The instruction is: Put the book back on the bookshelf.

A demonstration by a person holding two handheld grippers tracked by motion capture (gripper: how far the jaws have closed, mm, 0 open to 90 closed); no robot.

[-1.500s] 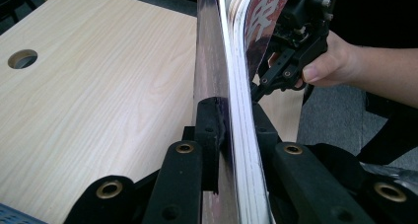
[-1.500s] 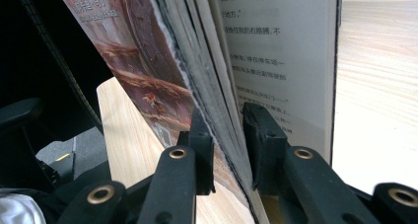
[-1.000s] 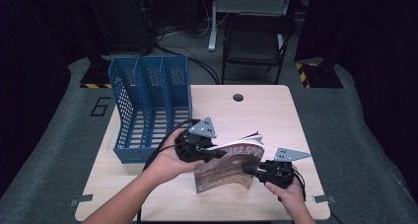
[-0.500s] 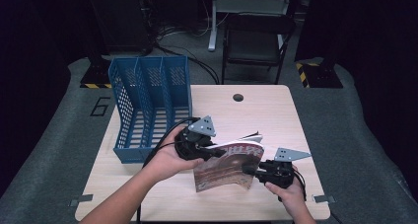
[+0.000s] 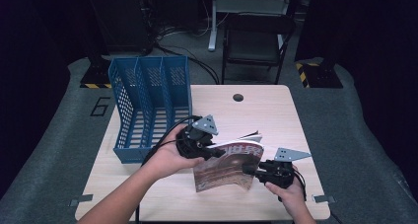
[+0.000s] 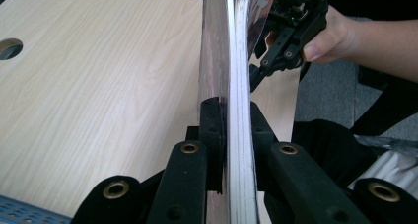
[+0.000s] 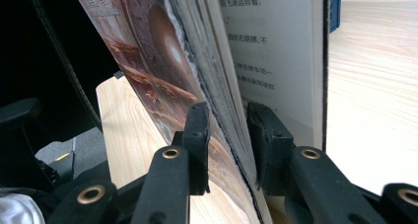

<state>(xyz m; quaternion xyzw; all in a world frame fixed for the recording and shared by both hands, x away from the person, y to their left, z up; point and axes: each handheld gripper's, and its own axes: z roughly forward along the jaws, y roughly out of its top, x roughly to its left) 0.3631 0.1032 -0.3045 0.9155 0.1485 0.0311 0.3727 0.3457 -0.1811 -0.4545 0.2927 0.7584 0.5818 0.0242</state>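
Note:
A paperback book (image 5: 227, 167) with a reddish-brown cover stands on edge over the front of the wooden table (image 5: 266, 115), its pages fanning slightly at the top. My left gripper (image 5: 211, 152) is shut on the book's left edge, and in the left gripper view its pads (image 6: 213, 120) pinch the cover and pages (image 6: 217, 46). My right gripper (image 5: 251, 170) is shut on the book's lower right corner. In the right gripper view its jaws (image 7: 226, 130) clamp the cover (image 7: 162, 51) and a block of pages, while a printed page (image 7: 271, 46) stands free behind.
A blue three-slot file holder (image 5: 148, 100) stands on the table's left side, just behind my left hand. A round cable hole (image 5: 238, 97) lies near the far edge. A dark chair (image 5: 256, 41) stands beyond the table.

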